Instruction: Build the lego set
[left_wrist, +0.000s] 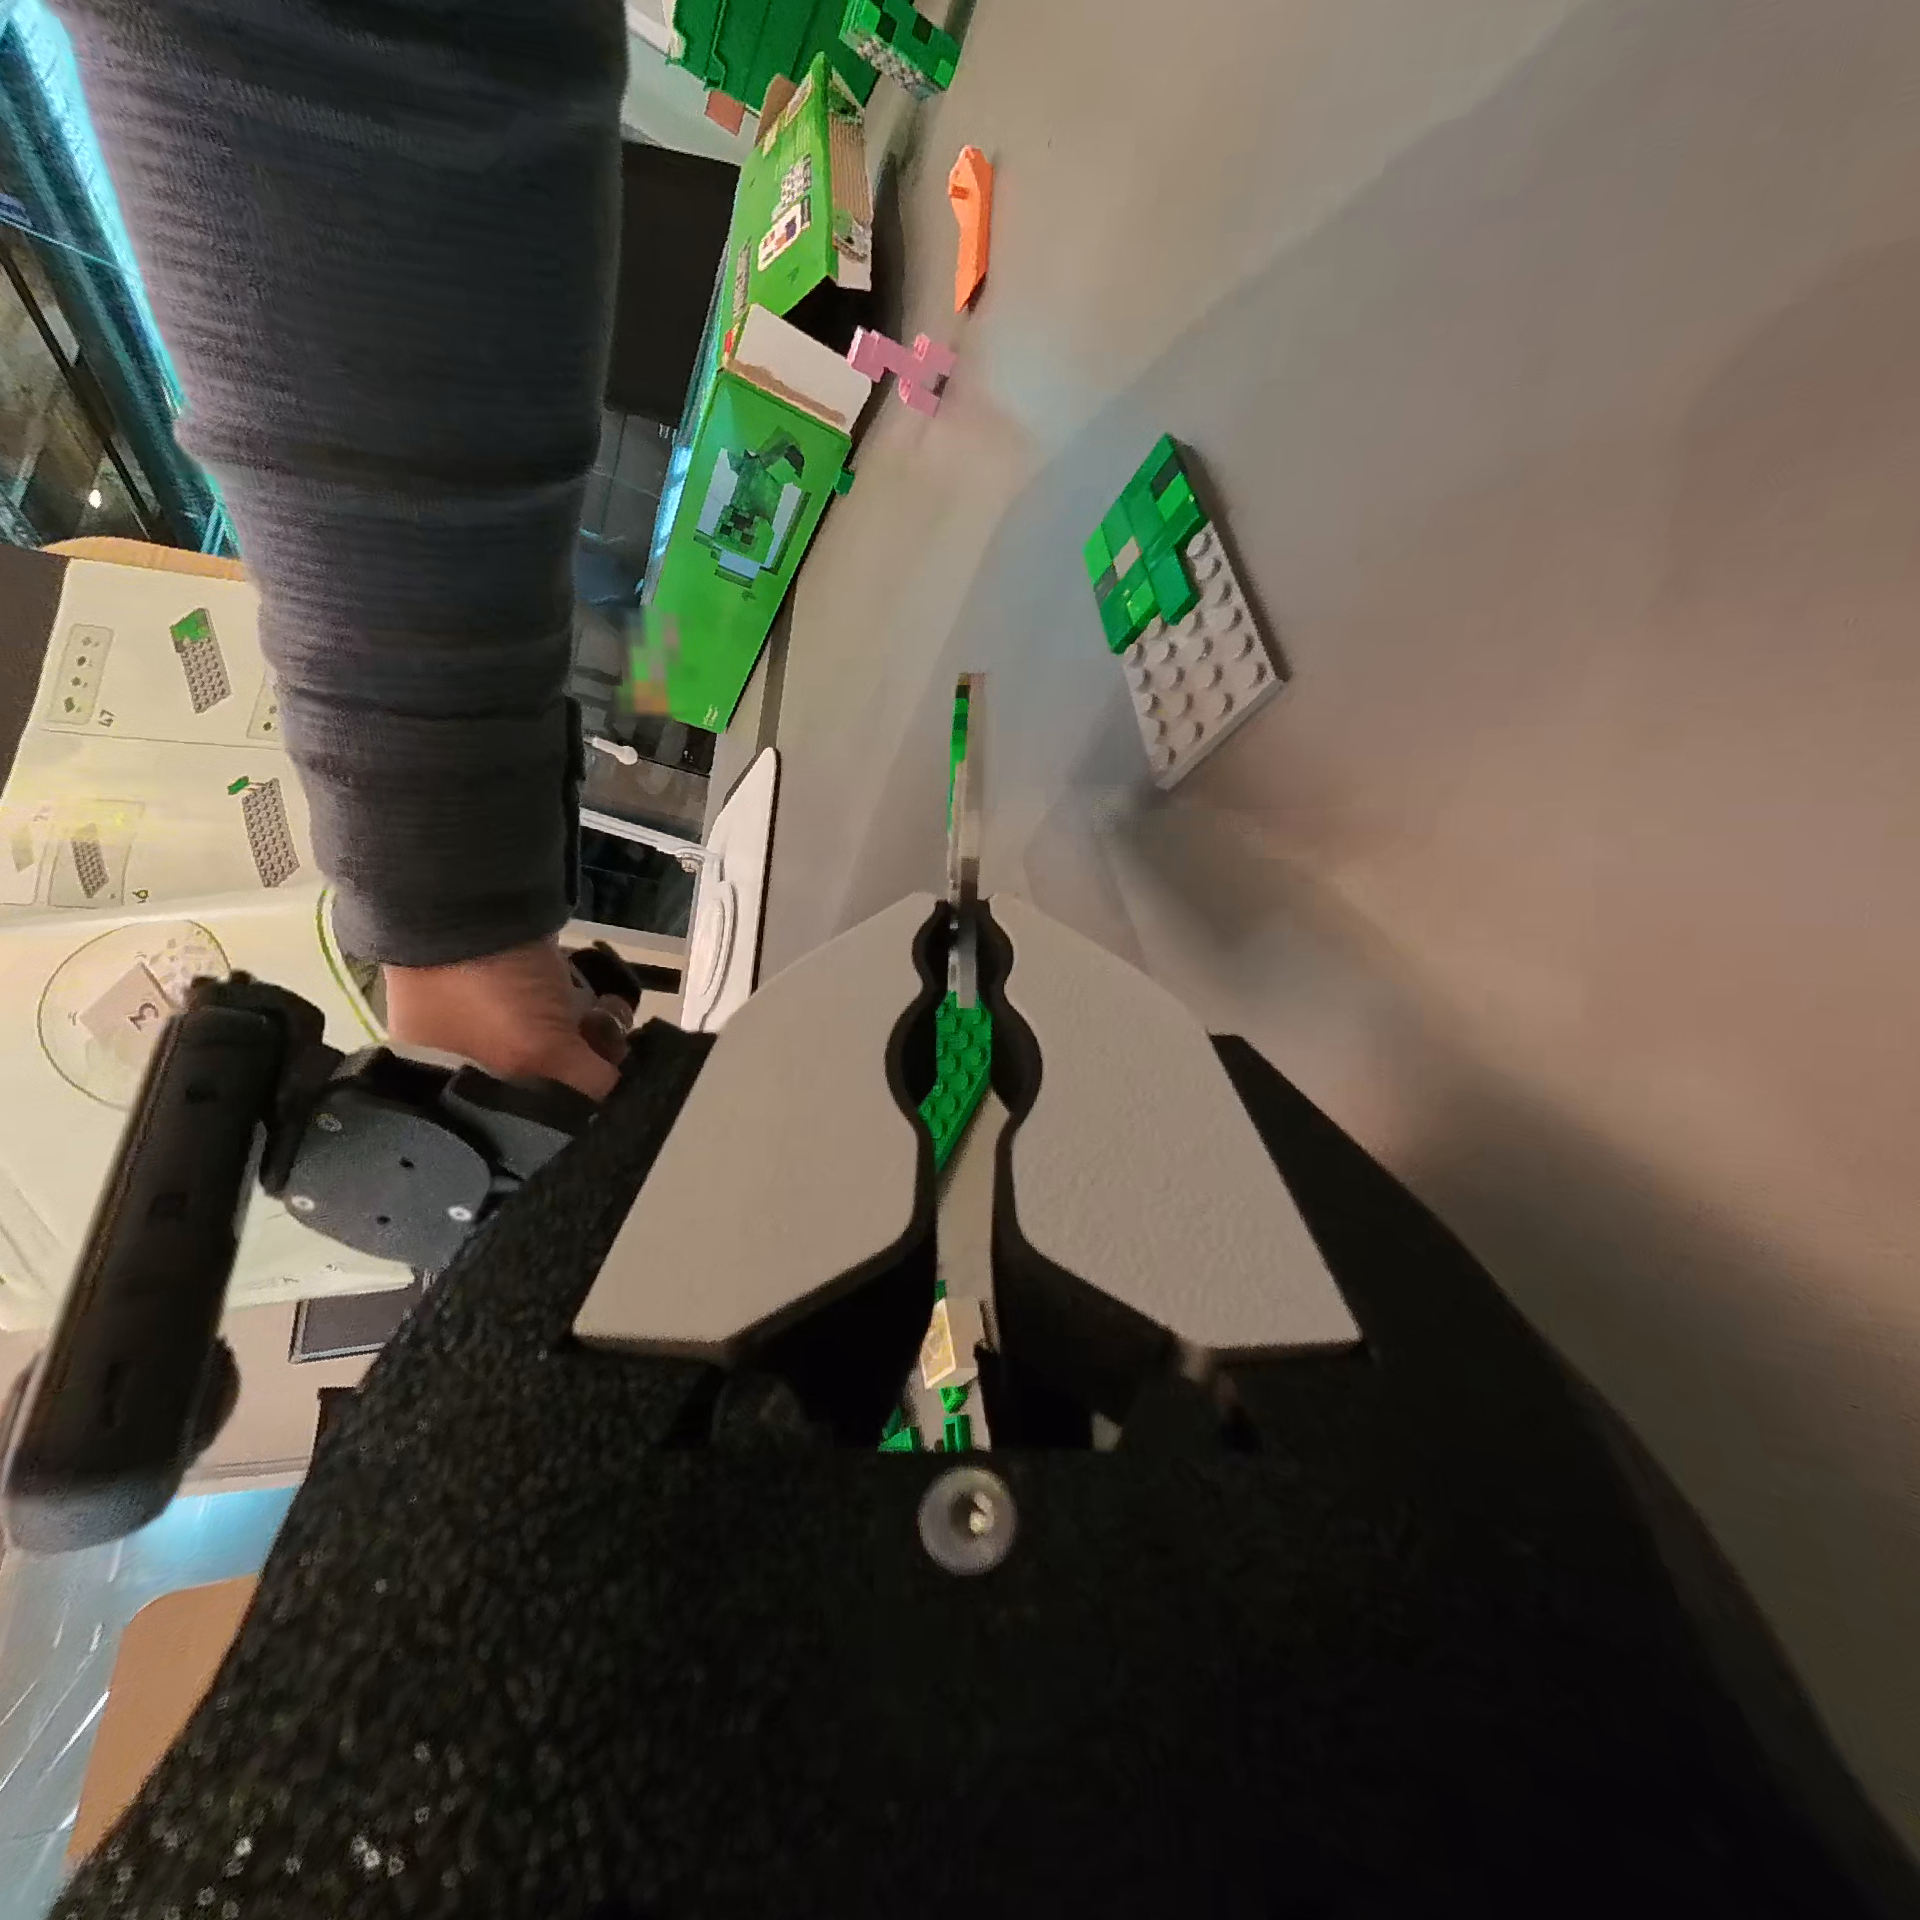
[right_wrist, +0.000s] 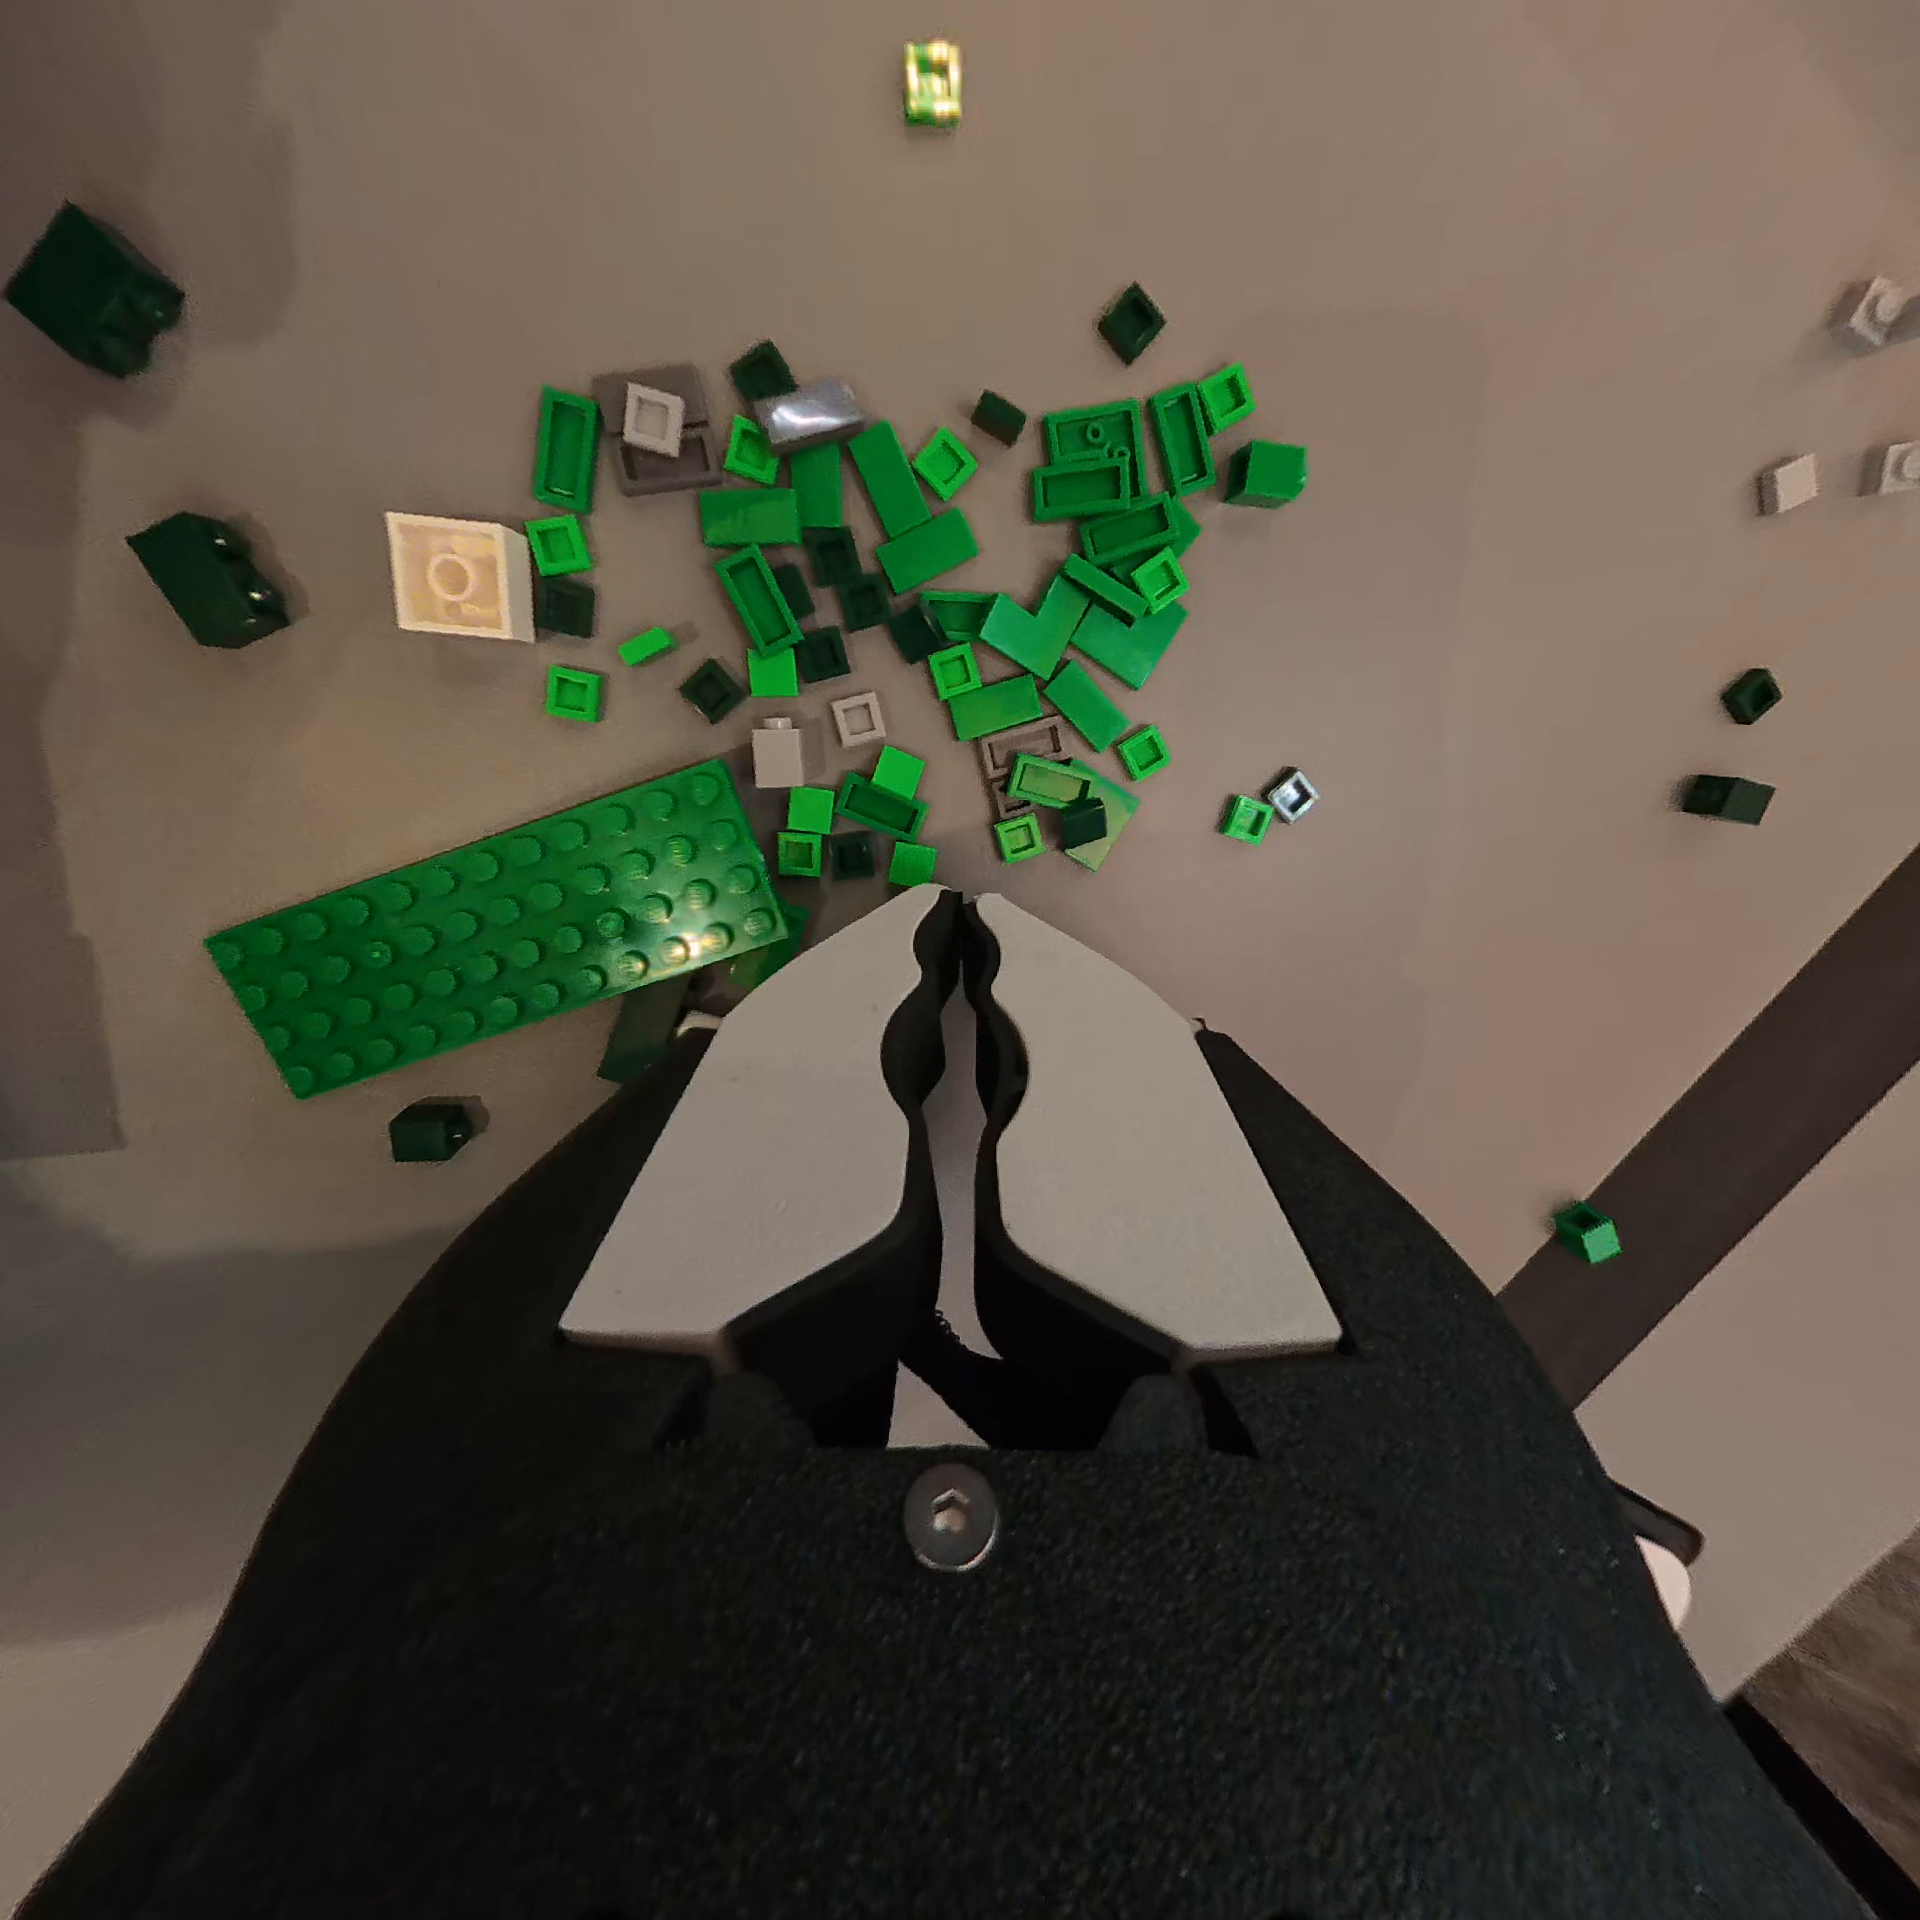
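The left hand-held gripper (left_wrist: 966, 914) is rolled onto its side, so the desk (left_wrist: 1507, 935) appears as a wall at the right of its view. Its grey fingers (left_wrist: 790, 1122) are clamped on a thin grey plate (left_wrist: 966, 800) seen edge-on, with green studded pieces fixed along one face; the plate juts out past the fingertips. Further along the desk, a flat grey studded plate (left_wrist: 1210, 675) is seen, partly covered with smooth green tiles. Beyond it lie a small pink model (left_wrist: 904, 369), an orange piece (left_wrist: 971, 223) and green cardboard boxes (left_wrist: 743, 551). At the left of that view, a person's hand (left_wrist: 499, 1008) in a dark knitted sleeve is wrapped round the black body of the other tool, with a printed instruction booklet (left_wrist: 135, 727) behind it.

The right hand-held gripper (right_wrist: 958, 902) is pointed down at the desk (right_wrist: 1455, 260), its fingers pressed together with nothing seen between them. Just beyond its tips a loose heap of small green tiles (right_wrist: 914, 561) is spread, mixed with a few grey ones, many lying underside up. A long bright green studded plate (right_wrist: 499, 925) lies near left, touching the heap. A white square brick (right_wrist: 457, 571) and dark green bricks (right_wrist: 213, 582) sit further left. Stray pieces are scattered at the right, where the desk's edge is seen.
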